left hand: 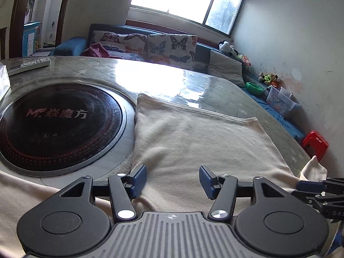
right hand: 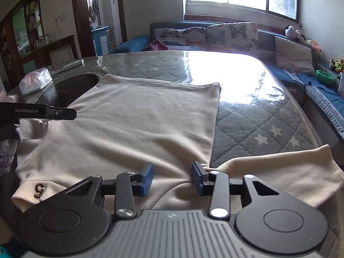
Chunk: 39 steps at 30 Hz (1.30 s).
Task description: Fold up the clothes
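The cream shirt [right hand: 137, 124] runs lengthwise up the frame from both tongs. The right gripper [right hand: 172, 177] gapes wide at the lower-centre armpit. The left gripper [left hand: 173, 181] is likewise wide, empty.

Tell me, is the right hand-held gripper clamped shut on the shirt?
No, the right hand-held gripper stands open over the cream shirt.

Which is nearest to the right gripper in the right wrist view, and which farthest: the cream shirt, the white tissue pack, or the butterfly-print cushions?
1. Cream shirt: directly under the right gripper, whose open fingers sit over the cloth.
2. White tissue pack: far left, on the table beside the round black cooktop.
3. Butterfly-print cushions: beyond the table, on the blue sofa under the window.
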### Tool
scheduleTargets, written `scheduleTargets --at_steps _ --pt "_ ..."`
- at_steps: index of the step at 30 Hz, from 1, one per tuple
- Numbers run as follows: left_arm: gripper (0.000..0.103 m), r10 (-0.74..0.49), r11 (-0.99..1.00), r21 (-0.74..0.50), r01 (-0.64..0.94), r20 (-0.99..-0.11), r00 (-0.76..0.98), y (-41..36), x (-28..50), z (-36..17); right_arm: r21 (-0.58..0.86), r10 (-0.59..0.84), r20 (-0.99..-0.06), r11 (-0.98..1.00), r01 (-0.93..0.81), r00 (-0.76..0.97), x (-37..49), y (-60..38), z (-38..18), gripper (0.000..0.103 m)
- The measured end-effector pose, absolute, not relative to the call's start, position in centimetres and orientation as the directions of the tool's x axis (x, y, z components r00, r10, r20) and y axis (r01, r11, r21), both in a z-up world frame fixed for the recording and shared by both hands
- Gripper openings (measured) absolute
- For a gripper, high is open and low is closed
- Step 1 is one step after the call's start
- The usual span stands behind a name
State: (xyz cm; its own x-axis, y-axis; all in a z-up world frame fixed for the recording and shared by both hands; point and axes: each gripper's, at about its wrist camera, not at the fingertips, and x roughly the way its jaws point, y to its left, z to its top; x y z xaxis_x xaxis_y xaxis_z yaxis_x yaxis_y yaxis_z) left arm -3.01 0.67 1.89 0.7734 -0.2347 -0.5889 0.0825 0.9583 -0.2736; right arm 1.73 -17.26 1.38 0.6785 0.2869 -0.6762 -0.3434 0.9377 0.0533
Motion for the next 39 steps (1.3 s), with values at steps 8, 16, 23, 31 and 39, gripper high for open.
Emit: scheduleTargets --at_steps 8,16,23,31,39 --pt "0.066 -0.203 0.974 -0.205 0.098 -0.589 0.782 -0.6 -3.2 1.6 0.034 0.295 -0.68 0.927 -0.373 0.671 0.1 -16.9 1.6 0.04" --pt "0.068 -0.184 0.979 -0.182 0.092 -0.593 0.784 -1.3 -3.4 1.8 -0.008 0.269 -0.701 0.923 -0.385 0.66 -1.1 -17.3 1.5 0.04" --pt "0.067 -0.356 0.934 -0.239 0.267 -0.539 0.764 -4.4 -5.5 3.9 0.065 0.326 -0.663 0.922 -0.382 0.674 0.8 -18.2 3.8 0.04" --pt "0.065 -0.617 0.769 -0.245 0.591 -0.526 0.585 -11.6 -7.4 3.2 0.05 0.355 -0.717 0.885 -0.463 0.6 5.4 -15.9 3.1 0.04" --pt "0.071 -0.675 0.709 -0.304 0.636 -0.554 0.488 -13.1 -7.5 1.2 0.026 0.342 -0.735 0.878 -0.479 0.586 7.2 -14.8 1.5 0.042"
